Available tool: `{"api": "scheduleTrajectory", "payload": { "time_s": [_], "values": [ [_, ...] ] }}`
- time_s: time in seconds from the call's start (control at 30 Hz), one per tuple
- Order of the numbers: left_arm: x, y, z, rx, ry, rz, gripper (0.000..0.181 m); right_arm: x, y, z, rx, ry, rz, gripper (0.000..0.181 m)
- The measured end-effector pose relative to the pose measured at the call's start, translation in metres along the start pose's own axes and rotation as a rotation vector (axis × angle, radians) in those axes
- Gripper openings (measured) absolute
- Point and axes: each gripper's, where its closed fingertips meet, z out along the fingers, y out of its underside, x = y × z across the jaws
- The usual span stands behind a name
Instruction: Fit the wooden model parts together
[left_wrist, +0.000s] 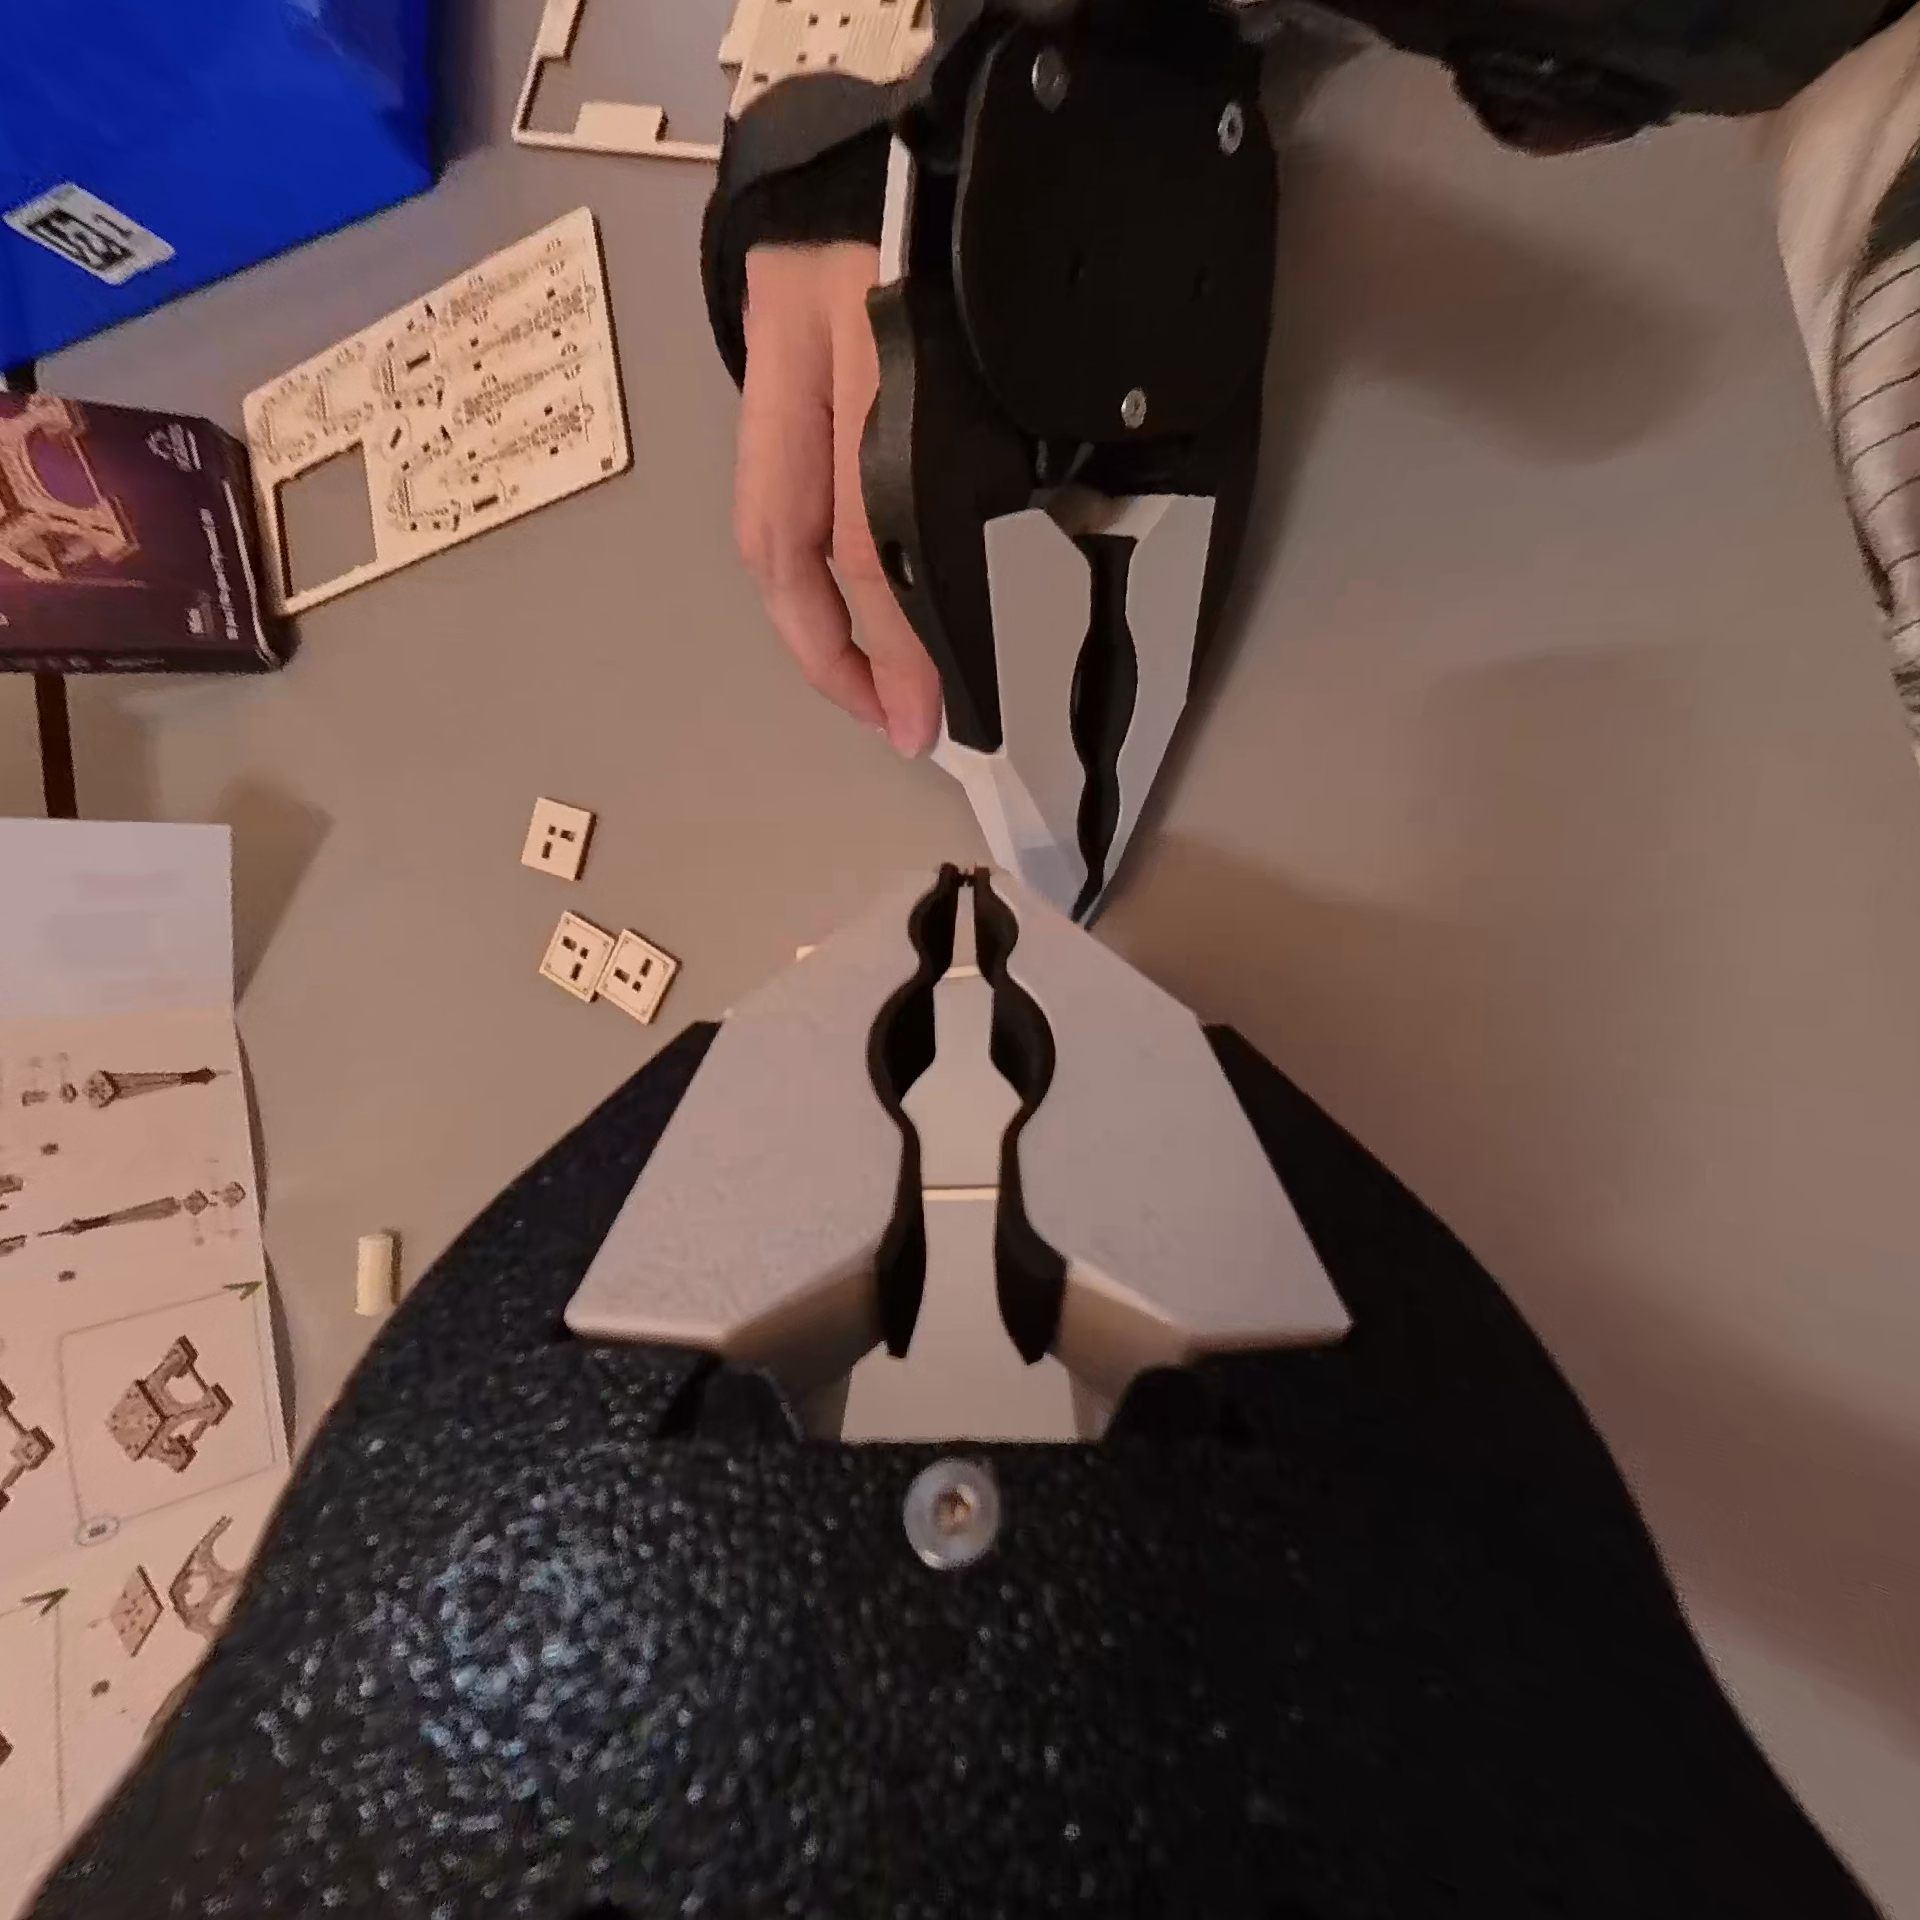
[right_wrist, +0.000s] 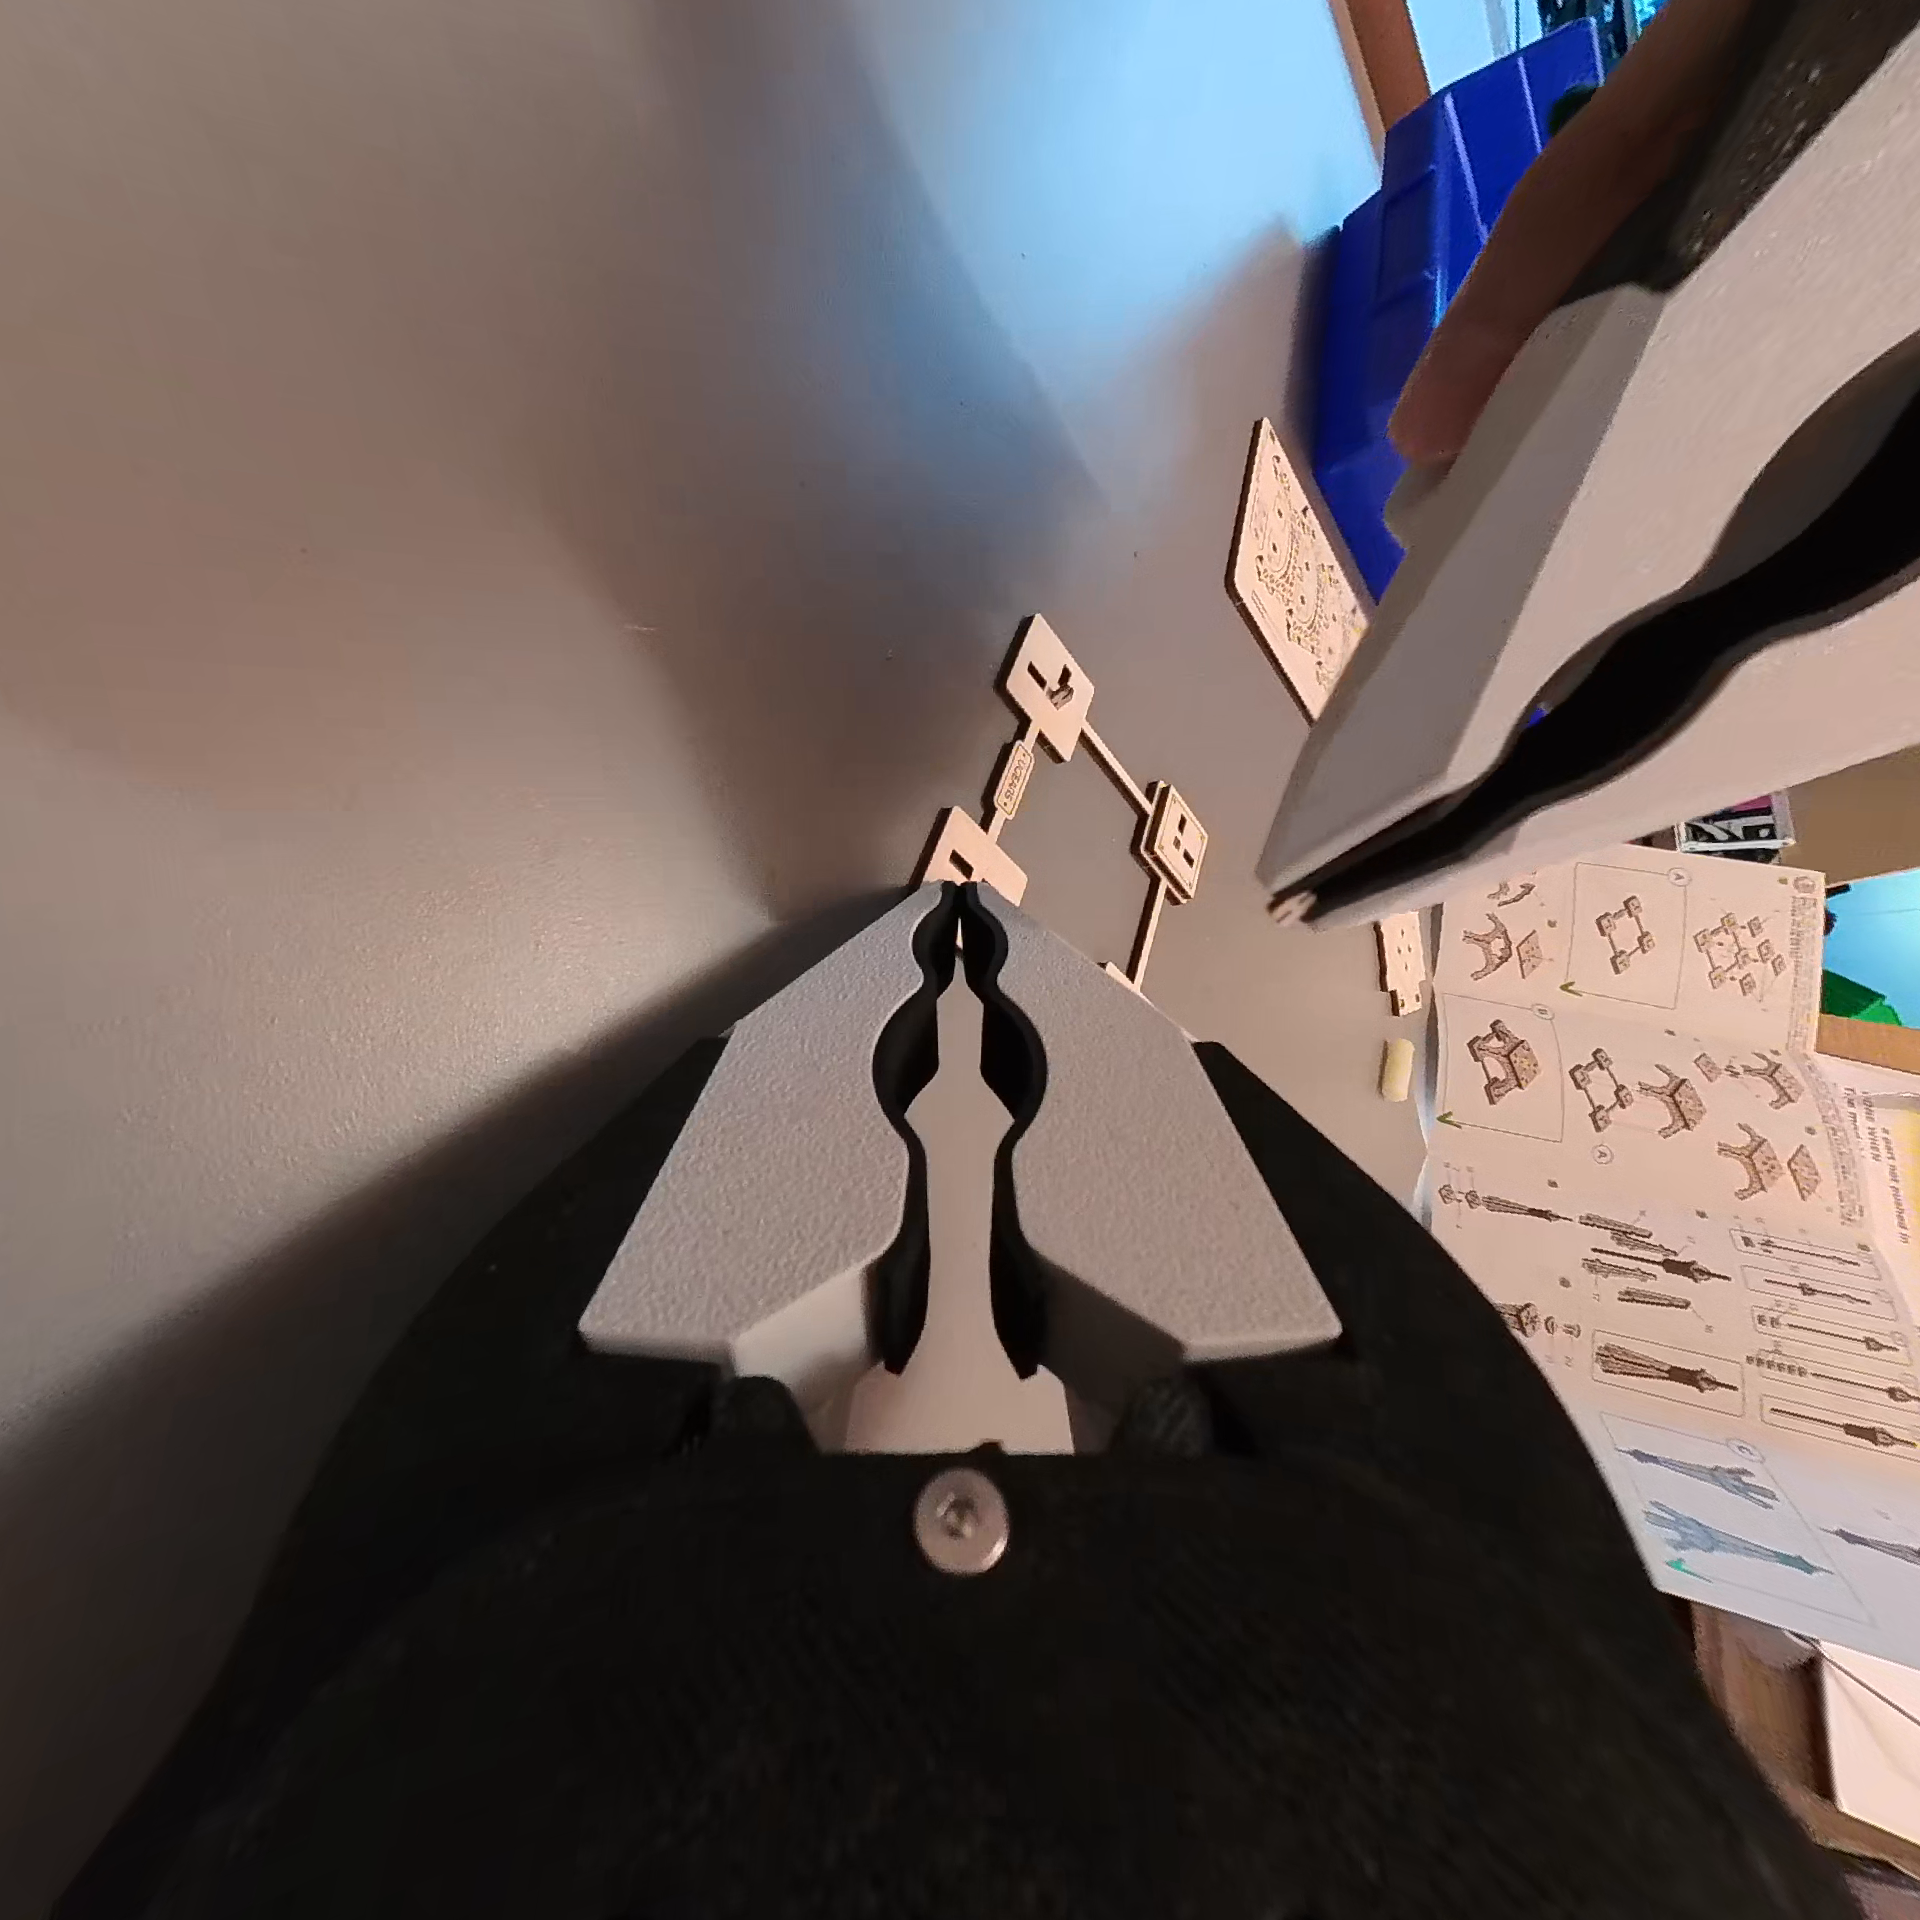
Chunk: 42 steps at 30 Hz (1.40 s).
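Observation:
A wooden square frame (right_wrist: 1117, 784) of thin bars with square corner plates shows in the right wrist view. My right gripper (right_wrist: 957, 896) is shut, its tips on the frame's near corner plate (right_wrist: 977, 860). My left gripper (left_wrist: 962, 873) is shut; I cannot tell whether something thin is pinched at its tip. In the right wrist view it hangs at the upper right (right_wrist: 1288, 912), apart from the frame. In the left wrist view the right gripper (left_wrist: 1081, 909) points down beside my left tips, held by a hand (left_wrist: 821, 520). Bits of wood (left_wrist: 966, 971) show under my left fingers.
Three loose square plates (left_wrist: 577, 956) lie left of the grippers. A cut parts sheet (left_wrist: 436, 416), an emptied sheet (left_wrist: 623, 94), a purple box (left_wrist: 114, 530) and a blue bin (left_wrist: 208, 135) sit farther back. An instruction sheet (right_wrist: 1662, 1195) and a small pale cylinder (right_wrist: 1395, 1070) lie on the grey table (left_wrist: 1455, 935). One gripper's finger ends stand about 6 cm off the other's.

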Motion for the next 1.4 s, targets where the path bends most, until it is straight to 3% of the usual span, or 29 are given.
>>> {"api": "scheduleTrajectory", "payload": {
  "time_s": [0.7, 1.4],
  "values": [
    [0.0, -0.028, -0.015, 0.211, -0.045, 0.054, 0.0, 0.0, -0.002, 0.001, 0.003, 0.0, 0.005, 0.0],
    [0.001, -0.034, -0.02, 0.228, -0.049, 0.071, 0.0, -0.003, -0.003, 0.0, 0.011, -0.003, 0.019, 0.0]
  ]
}}
